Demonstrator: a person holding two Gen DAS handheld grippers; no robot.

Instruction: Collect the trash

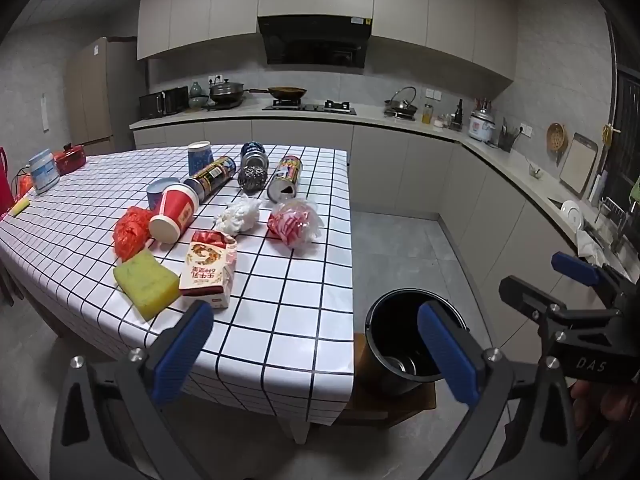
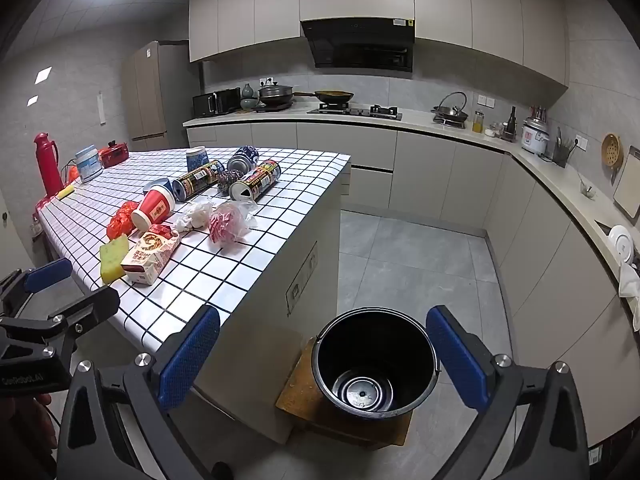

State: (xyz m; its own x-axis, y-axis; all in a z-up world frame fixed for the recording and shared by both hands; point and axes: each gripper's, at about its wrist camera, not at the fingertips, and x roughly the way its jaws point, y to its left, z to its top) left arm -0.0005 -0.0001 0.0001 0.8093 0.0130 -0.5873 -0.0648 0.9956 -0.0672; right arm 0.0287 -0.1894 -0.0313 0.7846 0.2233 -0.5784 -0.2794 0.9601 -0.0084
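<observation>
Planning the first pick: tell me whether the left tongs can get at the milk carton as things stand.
Probably yes: the left tongs are open and empty, and the milk carton lies near the table edge, with only a sponge beside it.

Trash pile overlaps on checked kitchen table, bucket partly screened

In the left wrist view, a blue finger pad (image 1: 448,354) covers part of the black round bucket (image 1: 394,320); the red paper cup (image 1: 175,213) hides much of the blue round tin (image 1: 157,192); the red thermos (image 1: 4,178) is cut by the frame edge; the print on the white-and-red milk carton (image 1: 210,270) is too small to read.
</observation>
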